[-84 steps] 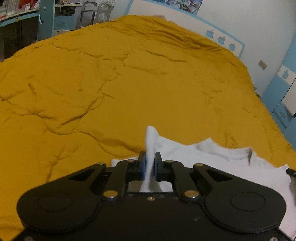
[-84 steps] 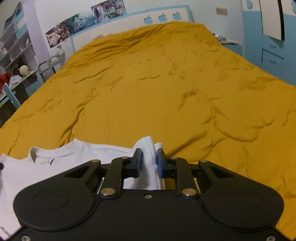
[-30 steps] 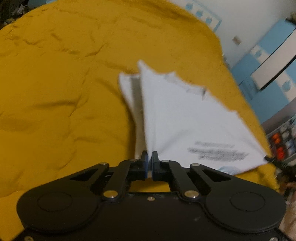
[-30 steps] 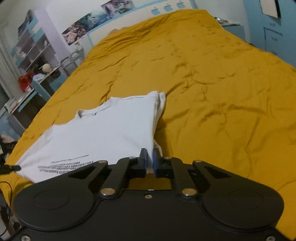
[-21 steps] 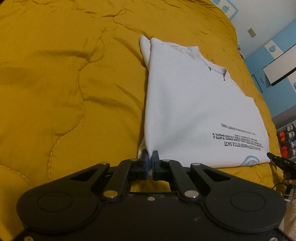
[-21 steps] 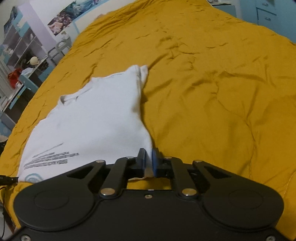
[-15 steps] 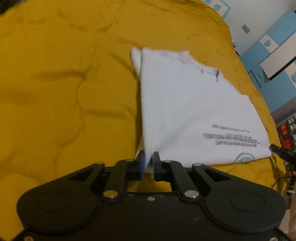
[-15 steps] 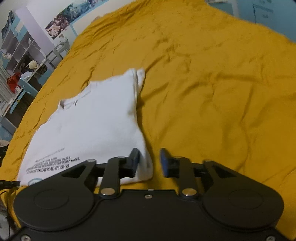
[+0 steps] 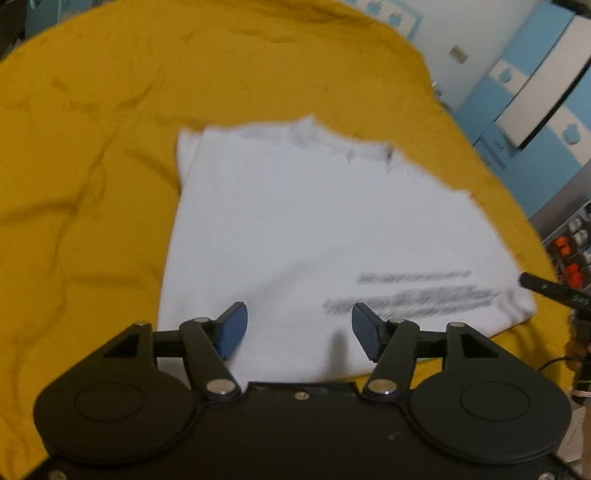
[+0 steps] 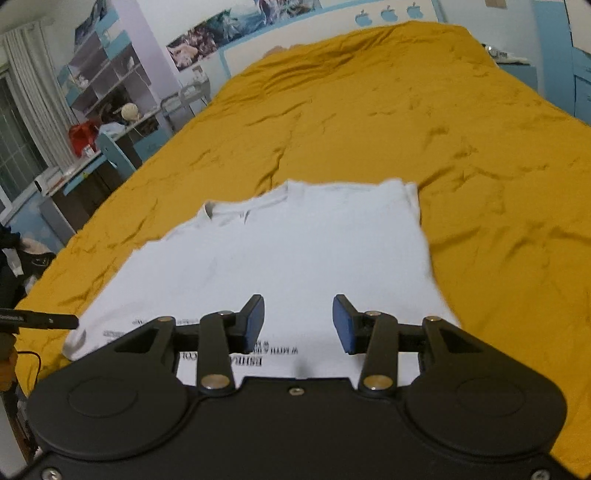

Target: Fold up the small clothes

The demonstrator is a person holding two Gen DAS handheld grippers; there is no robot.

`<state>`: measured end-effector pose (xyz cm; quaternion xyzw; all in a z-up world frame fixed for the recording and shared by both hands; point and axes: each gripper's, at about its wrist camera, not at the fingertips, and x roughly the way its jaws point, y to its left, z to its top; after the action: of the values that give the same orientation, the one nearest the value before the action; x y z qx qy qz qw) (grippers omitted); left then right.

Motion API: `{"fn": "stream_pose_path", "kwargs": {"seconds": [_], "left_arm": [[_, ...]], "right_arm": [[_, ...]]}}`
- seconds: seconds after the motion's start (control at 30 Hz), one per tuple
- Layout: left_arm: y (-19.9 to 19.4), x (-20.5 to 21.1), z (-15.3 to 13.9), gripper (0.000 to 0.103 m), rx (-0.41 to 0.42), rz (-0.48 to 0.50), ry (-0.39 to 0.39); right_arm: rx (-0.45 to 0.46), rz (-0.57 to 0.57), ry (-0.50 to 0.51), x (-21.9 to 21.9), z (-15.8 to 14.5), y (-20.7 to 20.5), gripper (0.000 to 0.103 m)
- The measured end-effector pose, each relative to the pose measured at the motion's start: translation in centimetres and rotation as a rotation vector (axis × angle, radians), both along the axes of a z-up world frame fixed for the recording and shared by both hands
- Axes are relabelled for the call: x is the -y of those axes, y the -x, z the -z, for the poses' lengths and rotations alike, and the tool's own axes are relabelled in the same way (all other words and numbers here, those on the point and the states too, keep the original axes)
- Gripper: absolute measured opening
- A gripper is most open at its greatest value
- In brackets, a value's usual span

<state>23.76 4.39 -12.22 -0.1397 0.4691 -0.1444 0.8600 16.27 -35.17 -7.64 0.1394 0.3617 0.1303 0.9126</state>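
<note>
White T-shirt (image 9: 303, 229) flat on yellow bedspread (image 10: 424, 122), left tongs (image 9: 299, 326) and right tongs (image 10: 298, 323) both spread, empty.

The white T-shirt (image 10: 295, 254) carries lines of black lettering (image 10: 240, 352) near its near edge; in the left wrist view that lettering (image 9: 413, 295) blurs to grey streaks. It lies on a mustard-yellow quilt (image 10: 424, 122), plain and creased. The left gripper (image 9: 299, 326) is black with blue finger pads (image 9: 232, 325); the right gripper (image 10: 298, 321) is black too, with blue pads (image 10: 341, 325). On the far wall, a white headboard panel (image 10: 332, 29) with blue trim bears blue apple shapes (image 10: 386, 14). The cupboards (image 9: 535, 88) at far right are blue and white. A red bag (image 10: 83, 134) sits on the desk at left.
</note>
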Motion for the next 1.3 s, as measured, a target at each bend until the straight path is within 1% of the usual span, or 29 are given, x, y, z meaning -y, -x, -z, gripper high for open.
{"fn": "stream_pose_path", "kwargs": {"seconds": [0.07, 0.13, 0.2, 0.23, 0.33, 0.43, 0.47, 0.5, 0.53, 0.57, 0.63, 0.67, 0.73, 0.83, 0.9, 0.97, 1.03, 1.13, 1.23, 1.3], "left_arm": [[0.1, -0.6, 2.0, 0.065, -0.029, -0.019, 0.022], [0.4, -1.3, 2.8, 0.065, -0.014, -0.031, 0.055], [0.8, -1.8, 2.9, 0.065, -0.005, -0.044, 0.075], [1.0, -1.9, 3.0, 0.065, -0.003, -0.047, 0.081], [1.2, -1.9, 3.1, 0.065, 0.006, -0.044, 0.082], [1.3, -2.2, 2.3, 0.066, -0.005, -0.068, 0.105], [1.3, -2.4, 1.7, 0.077, -0.011, -0.078, 0.113], [1.4, -2.6, 1.0, 0.085, -0.016, -0.088, 0.118], [1.4, -2.7, 0.5, 0.1, -0.015, -0.095, 0.118], [1.6, -2.9, -0.3, 0.103, -0.001, -0.103, 0.105], [1.9, -3.4, -1.6, 0.103, 0.049, -0.118, 0.076], [1.9, -3.8, -2.0, 0.103, 0.062, -0.125, 0.072], [1.5, -4.8, -2.2, 0.103, 0.063, -0.152, 0.078], [0.3, -6.3, -1.4, 0.103, 0.029, -0.206, 0.103], [-0.8, -7.0, -0.4, 0.103, 0.001, -0.229, 0.127], [-2.0, -7.3, 0.7, 0.103, -0.039, -0.248, 0.143], [-2.7, -7.1, 1.4, 0.103, -0.058, -0.238, 0.148], [-3.8, -6.4, 2.3, 0.103, -0.067, -0.214, 0.159], [-5.0, -5.5, 3.0, 0.103, -0.077, -0.193, 0.158], [-5.9, -5.0, 3.3, 0.103, -0.076, -0.177, 0.158]], "right_arm": [[-0.027, 0.034, 0.0, 0.6, 1.1, 0.1, 0.042], [-0.054, 0.09, 0.013, 1.6, 2.3, 0.3, 0.042], [-0.068, 0.143, 0.013, 2.9, 3.4, 0.8, 0.04], [-0.071, 0.157, -0.011, 3.7, 3.9, 1.2, 0.035], [-0.069, 0.19, -0.065, 4.8, 4.4, 1.9, 0.035], [-0.076, 0.199, -0.047, 4.1, 3.9, 2.1, 0.036], [-0.079, 0.209, -0.043, 3.8, 3.4, 2.1, 0.04], [-0.079, 0.22, -0.042, 3.5, 3.0, 2.2, 0.044], [-0.077, 0.236, -0.037, 3.1, 2.5, 2.2, 0.047], [-0.065, 0.247, -0.031, 2.5, 1.9, 2.2, 0.05], [-0.015, 0.263, -0.024, 1.5, 0.9, 2.7, 0.053], [0.005, 0.272, -0.016, 0.9, 0.6, 3.0, 0.056], [0.023, 0.294, 0.007, -0.2, 0.3, 3.4, 0.057], [0.038, 0.299, 0.028, -1.9, 0.5, 3.9, 0.059], [0.027, 0.285, 0.028, -2.8, 0.9, 3.9, 0.064], [0.012, 0.279, 0.035, -3.5, 1.5, 3.7, 0.064], [-0.009, 0.286, 0.05, -4.0, 1.9, 3.6, 0.064], [-0.03, 0.298, 0.053, -4.4, 2.7, 3.0, 0.069], [-0.054, 0.301, 0.067, -4.6, 3.4, 2.8, 0.069], [-0.048, 0.297, 0.082, -4.6, 3.9, 3.0, 0.069]]}}
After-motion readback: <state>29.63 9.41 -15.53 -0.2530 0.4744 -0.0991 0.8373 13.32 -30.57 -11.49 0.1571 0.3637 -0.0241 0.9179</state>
